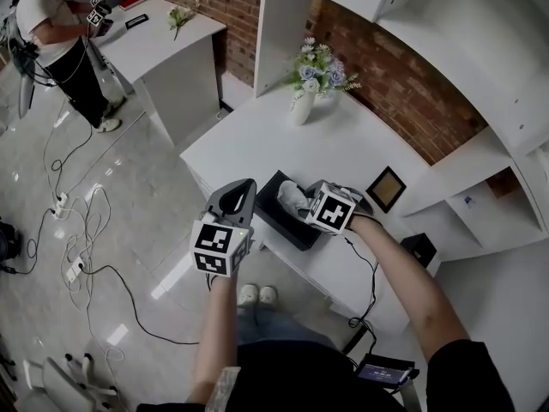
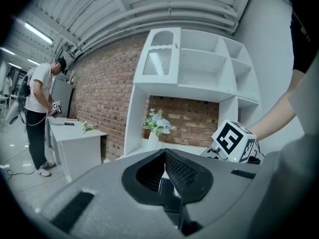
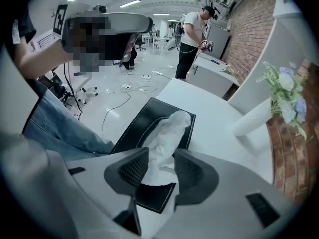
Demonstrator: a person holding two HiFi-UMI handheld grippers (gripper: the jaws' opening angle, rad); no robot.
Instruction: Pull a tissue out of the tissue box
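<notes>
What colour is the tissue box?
The tissue box is black with pale stitching, clearest in the right gripper view.

The head view looked steeply down on the white table (image 1: 343, 148). The left gripper view faced level, the right one sat close above the tissue box (image 3: 130, 129). All showed the flower vase (image 1: 302, 107).

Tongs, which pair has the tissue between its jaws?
The right tongs, open astride the white tissue; the left tongs are shut on nothing.
</notes>
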